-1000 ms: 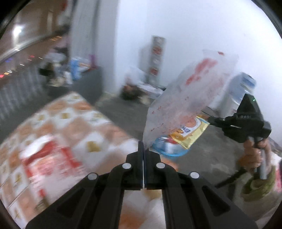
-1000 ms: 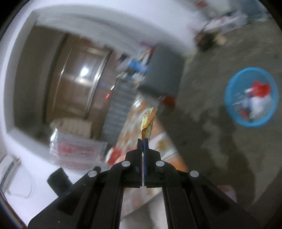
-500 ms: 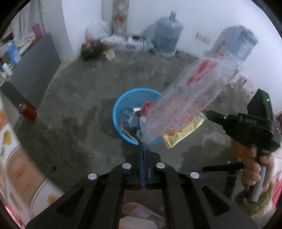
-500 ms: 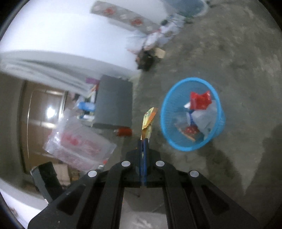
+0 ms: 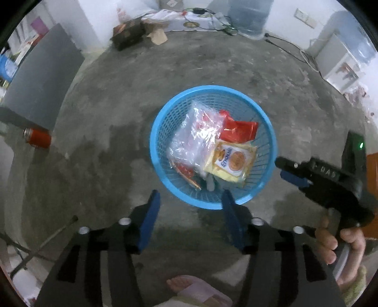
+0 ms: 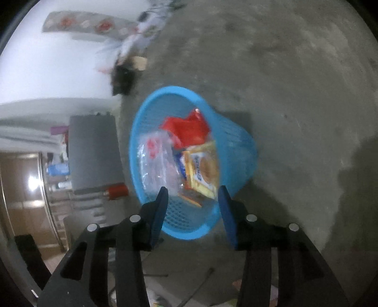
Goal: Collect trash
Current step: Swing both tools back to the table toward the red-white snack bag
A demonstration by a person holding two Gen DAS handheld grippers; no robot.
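Both the left gripper (image 5: 190,218) and right gripper (image 6: 193,212) were opening empty above the round blue mesh plastic basket (image 5: 267,132), where the released clear red-printed plastic bag (image 5: 196,139) and yellow snack wrapper (image 5: 231,163) now lay, completing that drop.

You see one blue basket (image 5: 269,132), one clear plastic bag (image 5: 193,137), one yellow packet (image 5: 232,163), one red wrapper (image 5: 238,131), one red can (image 5: 39,138).

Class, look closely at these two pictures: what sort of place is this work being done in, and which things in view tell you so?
Probably a plain household room or utility space. Clues: the bare grey concrete floor, a large blue water-cooler bottle standing by the white wall, and a round blue plastic mesh waste basket holding snack wrappers.
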